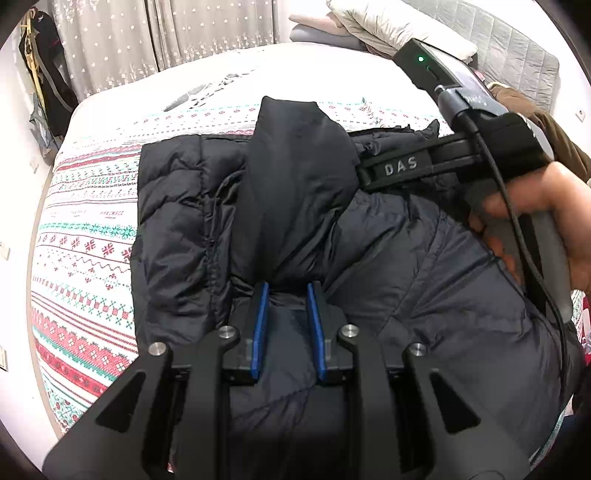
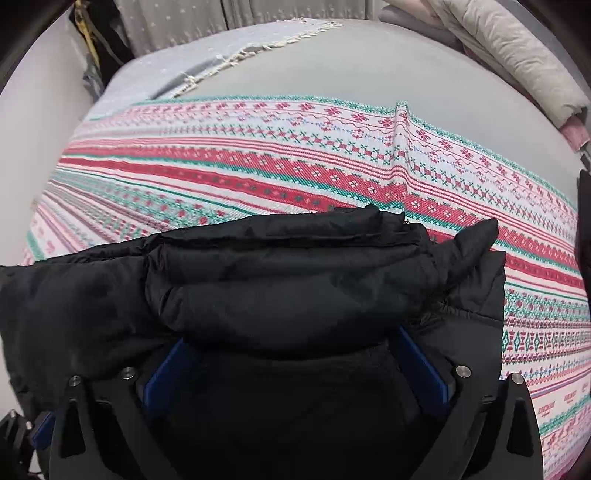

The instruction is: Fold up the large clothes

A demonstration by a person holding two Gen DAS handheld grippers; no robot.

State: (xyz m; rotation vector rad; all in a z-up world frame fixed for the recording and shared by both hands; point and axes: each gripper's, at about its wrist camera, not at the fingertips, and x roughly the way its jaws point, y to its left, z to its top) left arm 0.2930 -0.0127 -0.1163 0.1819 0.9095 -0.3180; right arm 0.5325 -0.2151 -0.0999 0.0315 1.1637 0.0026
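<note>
Left wrist view first: on the far left we see dark clothes [image 1: 44, 74] hanging by the wall and a starred curtain [image 1: 155, 40] behind the bed [image 1: 221, 66]. A patterned blanket [image 1: 85, 240] in red, green and white covers the bed and lies bare along its left side, so we have open room there, up to the rounded mattress edge. The black puffer jacket [image 1: 177, 221] lies on the blanket, its left edge straight and well in from that mattress edge. Our left gripper [image 1: 286, 291] points down at the jacket, its blue fingers [image 1: 258, 332] narrowly apart and pinching a raised fold of dark fabric that stands up between them. To the right our right gripper [image 1: 391, 170] reaches over the jacket's far edge, held by a hand [image 1: 535, 221]. Pillows [image 1: 399, 26] are stacked at the upper right.

Right wrist view: the blanket [image 2: 258, 158] stretches bare beyond the jacket [image 2: 258, 288], with plain grey sheet farther back. Our right gripper [image 2: 295, 365] has its blue fingers [image 2: 170, 376] spread wide apart; a puffy roll of the jacket bulges over them, and we cannot tell whether the pads press on it.
</note>
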